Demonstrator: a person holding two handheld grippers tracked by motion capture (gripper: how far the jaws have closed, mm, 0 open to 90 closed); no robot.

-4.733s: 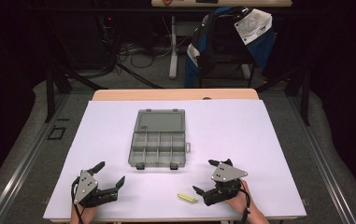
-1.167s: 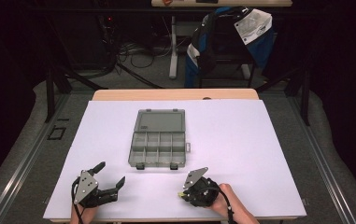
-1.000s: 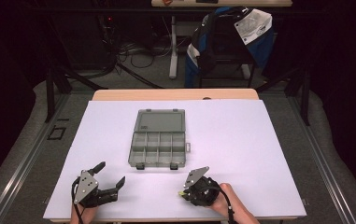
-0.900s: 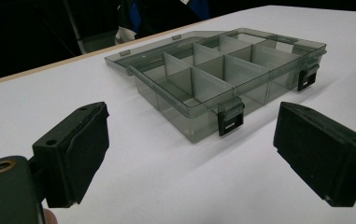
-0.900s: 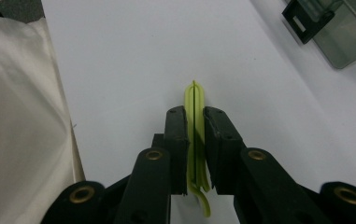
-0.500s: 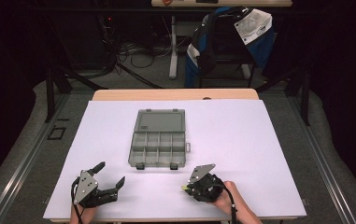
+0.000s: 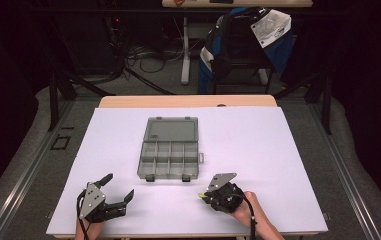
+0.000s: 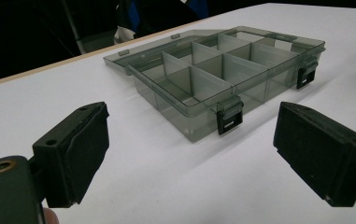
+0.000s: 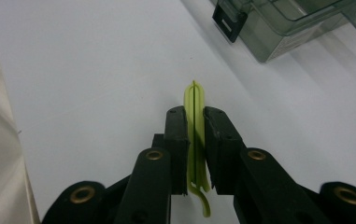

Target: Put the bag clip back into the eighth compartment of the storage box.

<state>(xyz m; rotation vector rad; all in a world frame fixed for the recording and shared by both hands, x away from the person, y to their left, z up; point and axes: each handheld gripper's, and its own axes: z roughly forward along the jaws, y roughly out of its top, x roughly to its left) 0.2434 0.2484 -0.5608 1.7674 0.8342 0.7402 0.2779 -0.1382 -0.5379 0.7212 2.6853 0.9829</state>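
While the right hand-held gripper (image 9: 194,149) has its jaws pressed together on a thin yellow-green plastic clip (image 9: 195,116), the piece sits edge-on between the pads with its tip poking past them and a curled tail hanging below. It is held just above the white bench top (image 7: 278,150), near the front edge, a little to the right of the translucent grey plastic compartment box (image 7: 169,159).

Judging by the layout, the likely step is carrying the clip into one of the open cells. Doing that well would mean keeping the squeeze steady, since so slim a part could twist or slip, lifting clear of the box's front wall and black latches (image 8: 229,119), and lowering over a cell before easing the jaws apart.

The left hand-held gripper (image 7: 110,192) rests at the bench's front left with its jaws wide apart, holding nothing and facing the box.

The bench surface is plain matt white, with a strip of pale wood at its far edge. Beyond it the room is dark: cables on the floor, table legs, and a blue-and-white bag (image 7: 248,42) on a chair.
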